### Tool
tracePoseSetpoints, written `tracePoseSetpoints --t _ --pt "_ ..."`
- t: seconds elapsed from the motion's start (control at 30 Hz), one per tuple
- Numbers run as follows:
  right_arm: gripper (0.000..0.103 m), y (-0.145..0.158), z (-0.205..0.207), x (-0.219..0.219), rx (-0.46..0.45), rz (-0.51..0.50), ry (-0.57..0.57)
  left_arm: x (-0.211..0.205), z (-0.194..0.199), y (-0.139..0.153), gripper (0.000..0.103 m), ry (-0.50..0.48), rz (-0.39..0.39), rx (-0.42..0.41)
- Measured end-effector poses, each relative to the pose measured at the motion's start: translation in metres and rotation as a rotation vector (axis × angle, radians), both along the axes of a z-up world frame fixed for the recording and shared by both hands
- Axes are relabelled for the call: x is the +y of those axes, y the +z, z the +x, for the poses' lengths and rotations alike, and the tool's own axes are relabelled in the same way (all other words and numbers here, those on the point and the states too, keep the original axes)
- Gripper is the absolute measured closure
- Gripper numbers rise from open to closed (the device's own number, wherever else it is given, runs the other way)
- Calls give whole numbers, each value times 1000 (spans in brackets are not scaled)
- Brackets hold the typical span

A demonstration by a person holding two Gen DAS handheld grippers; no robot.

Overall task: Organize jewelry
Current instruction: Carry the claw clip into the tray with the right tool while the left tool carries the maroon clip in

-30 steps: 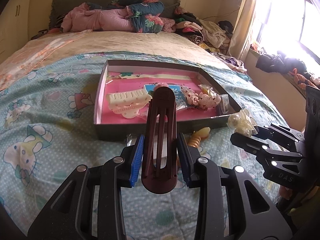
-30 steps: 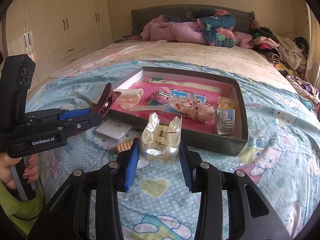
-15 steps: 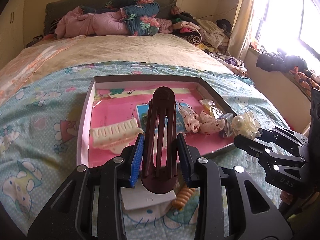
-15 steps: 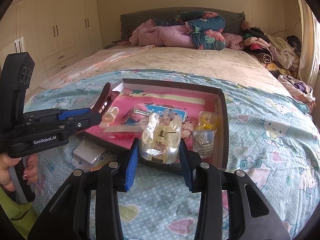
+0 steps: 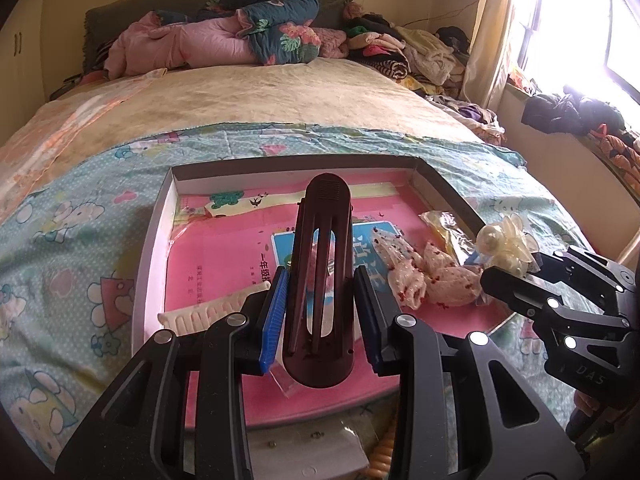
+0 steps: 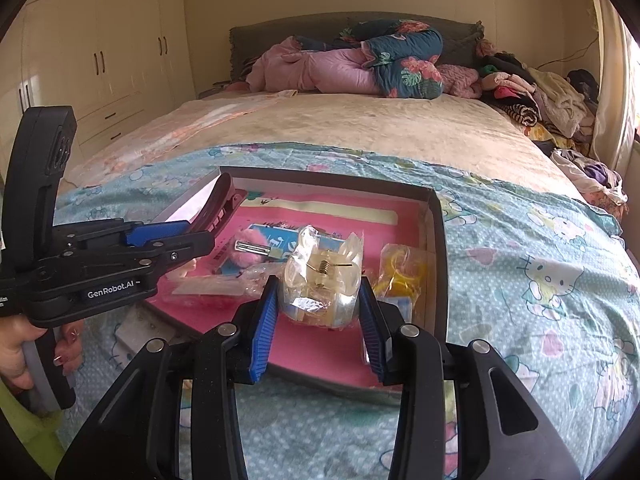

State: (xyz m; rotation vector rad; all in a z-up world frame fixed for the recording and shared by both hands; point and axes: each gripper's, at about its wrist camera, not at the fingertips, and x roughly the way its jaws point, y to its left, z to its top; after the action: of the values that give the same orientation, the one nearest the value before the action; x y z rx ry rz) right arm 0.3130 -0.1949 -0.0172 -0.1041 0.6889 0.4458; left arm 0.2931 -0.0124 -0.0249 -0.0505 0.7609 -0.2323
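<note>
Left gripper [image 5: 320, 312]: blue pads clamped on a dark maroon hair clip [image 5: 322, 280], held upright over the near part of a shallow pink-lined box [image 5: 152, 256] on the bed. Right gripper [image 6: 318, 320]: pads clamped on a clear plastic claw clip [image 6: 322, 280] in a wrapper, also above the box. Ahead of the tools inside the box: cream comb clip [image 5: 208, 312], bagged red-dotted fabric accessory [image 5: 436, 280], yellow bands in a bag [image 6: 400, 272].
</note>
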Motion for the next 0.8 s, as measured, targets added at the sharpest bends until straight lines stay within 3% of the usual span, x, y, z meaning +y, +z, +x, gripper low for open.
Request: tracePoseSetpoints --t 0.43,0.8 --pt "66 -21 27 16 47 -51 12 3 24 -16 77 18 2 41" --pt "64 -29 19 18 72 -35 33 6 26 -18 77 26 -9 48"
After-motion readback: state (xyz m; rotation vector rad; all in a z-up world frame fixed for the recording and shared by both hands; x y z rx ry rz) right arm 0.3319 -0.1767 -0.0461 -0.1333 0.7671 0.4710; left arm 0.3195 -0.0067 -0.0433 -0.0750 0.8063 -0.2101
